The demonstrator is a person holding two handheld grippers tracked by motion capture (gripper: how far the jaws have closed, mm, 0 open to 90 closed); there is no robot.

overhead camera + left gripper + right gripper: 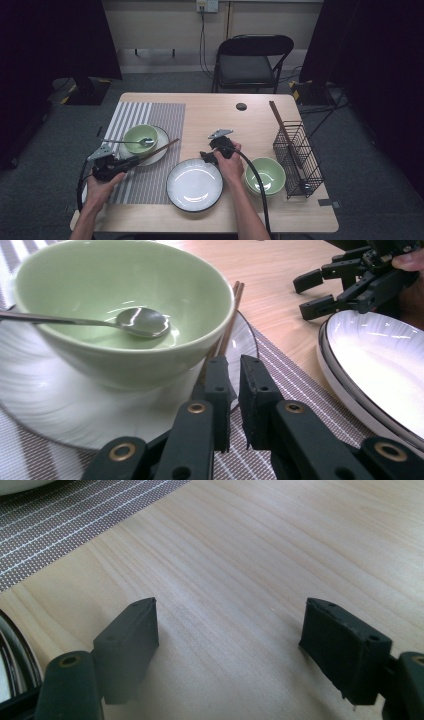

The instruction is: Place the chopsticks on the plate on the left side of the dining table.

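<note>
Chopsticks (pixel 226 332): lay with their far ends on the white plate (pixel 50 410), touching the green bowl (pixel 125 295), and ran back toward my left gripper (pixel 232 390).
Left grip: my jaws were nearly pressed together at the near ends of the sticks; I judged them pinched, though the pads hid the contact.
Right gripper (pixel 230 630): spread wide over bare table (pixel 280 545), holding nothing, beside the empty plate (pixel 194 184).
Spoon (pixel 135 321): rested in the bowl.
Risk one: a thin grip near the ends could let one stick twist or slip out.
Risk two: lifting could drag the sticks against the bowl and nudge it.
Writing: none that I could read.
</note>
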